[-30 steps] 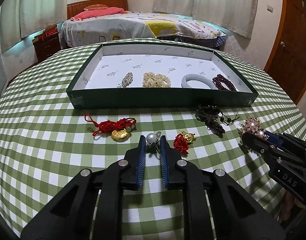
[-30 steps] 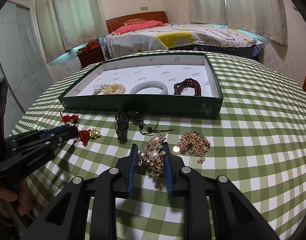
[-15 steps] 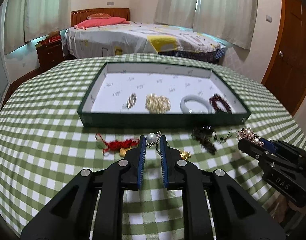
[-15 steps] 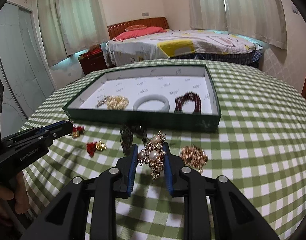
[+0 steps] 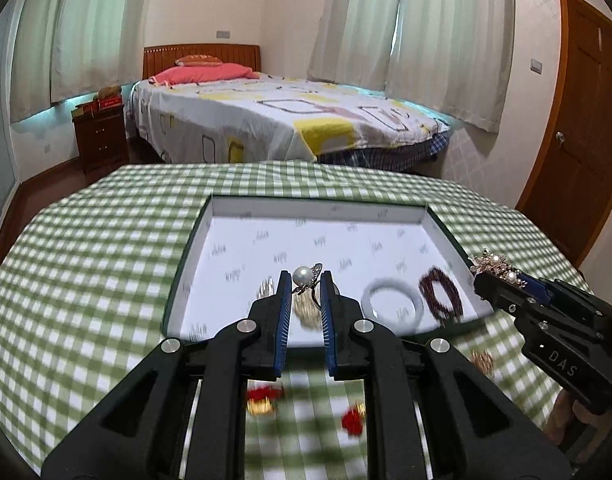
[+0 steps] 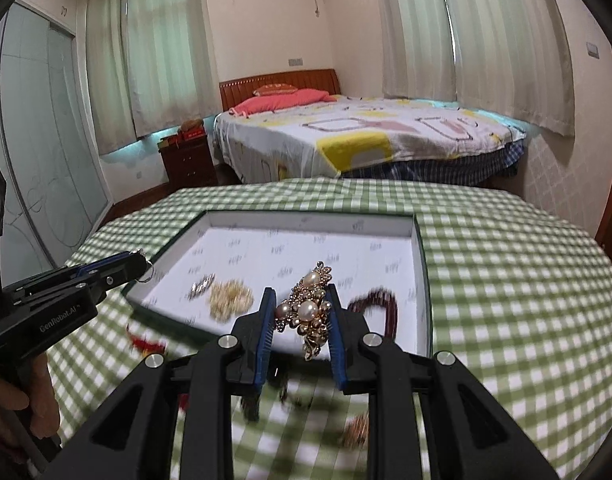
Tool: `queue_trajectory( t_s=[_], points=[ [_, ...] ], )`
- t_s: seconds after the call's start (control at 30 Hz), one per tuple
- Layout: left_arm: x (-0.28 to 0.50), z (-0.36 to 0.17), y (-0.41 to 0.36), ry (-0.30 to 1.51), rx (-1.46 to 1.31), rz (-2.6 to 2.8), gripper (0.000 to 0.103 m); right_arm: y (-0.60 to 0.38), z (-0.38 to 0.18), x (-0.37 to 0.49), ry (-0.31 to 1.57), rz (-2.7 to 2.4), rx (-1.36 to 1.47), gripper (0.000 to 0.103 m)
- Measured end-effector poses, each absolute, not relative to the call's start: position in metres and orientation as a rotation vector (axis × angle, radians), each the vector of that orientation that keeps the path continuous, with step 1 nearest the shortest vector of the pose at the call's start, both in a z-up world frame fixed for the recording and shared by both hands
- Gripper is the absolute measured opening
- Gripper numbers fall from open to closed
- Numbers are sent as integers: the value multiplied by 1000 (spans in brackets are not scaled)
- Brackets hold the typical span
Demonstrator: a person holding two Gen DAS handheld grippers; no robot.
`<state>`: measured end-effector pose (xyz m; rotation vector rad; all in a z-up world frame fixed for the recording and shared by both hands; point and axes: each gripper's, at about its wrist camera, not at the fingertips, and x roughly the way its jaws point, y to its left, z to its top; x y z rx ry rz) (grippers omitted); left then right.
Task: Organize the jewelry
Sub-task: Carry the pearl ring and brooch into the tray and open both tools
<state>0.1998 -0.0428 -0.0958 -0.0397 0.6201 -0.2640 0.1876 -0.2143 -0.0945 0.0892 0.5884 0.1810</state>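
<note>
One round worktop point(image 5: 106, 240) covered in a green-and-white checked cloth fills both views, with a bed point(image 5: 274, 120) under a patterned white sheet seen beyond it. Near the middle of the worktop a shallow rectangular dark-green tray point(image 5: 177, 280) with a white printed lining is set. Inside the tray, along its near side, a pale cream bead bracelet point(image 6: 231, 298), a white stone bangle point(image 5: 392, 304) and a dark red bead bracelet point(image 5: 442, 294) are laid apart from one another, with a small silvery piece point(image 6: 201, 286) just beside the cream beads. On the cloth in front of the tray, red knotted charms with gold pieces point(image 5: 262, 400) and a small gold cluster point(image 6: 356, 432) are seen, blurred.

The left gripper point(image 5: 305, 280) is held above the near edge of the tray, its jaws clenched on a silver ring with a single white pearl point(image 5: 304, 276), which stands up between the blue pads. The right gripper point(image 6: 302, 312) is likewise raised over the near side of the tray, and a gold brooch set with several pearls point(image 6: 308, 312) is grasped between its jaws, part of it hanging below them. Both gripped pieces are clear of the cloth and of the tray lining. A hand point(image 6: 10, 408) on the left gripper's handle is seen at the edge of the right wrist view.
</note>
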Motion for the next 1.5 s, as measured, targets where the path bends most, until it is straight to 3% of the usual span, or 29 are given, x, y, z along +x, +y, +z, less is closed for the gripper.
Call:
queue_trajectory(
  t_s=[0.3, 0.7, 1.2, 1.33, 1.4, 1.5],
  points=[
    [259, -108, -45, 645, -37, -233, 15, -222, -97, 237, 585, 152, 83, 25],
    [328, -142, -45, 784, -31, -200, 15, -221, -134, 289, 727, 138, 84, 25],
    [349, -169, -46, 917, -37, -178, 15, -226, -153, 306, 831, 130, 97, 25],
    [349, -169, -46, 919, -42, -178, 23, -229, -154, 307, 836, 124, 108, 27],
    [348, -168, -45, 915, -51, -176, 32, -230, -154, 307, 837, 122, 110, 36],
    [348, -166, -44, 913, -62, -177, 38, -231, -154, 308, 836, 123, 112, 39]
  ],
)
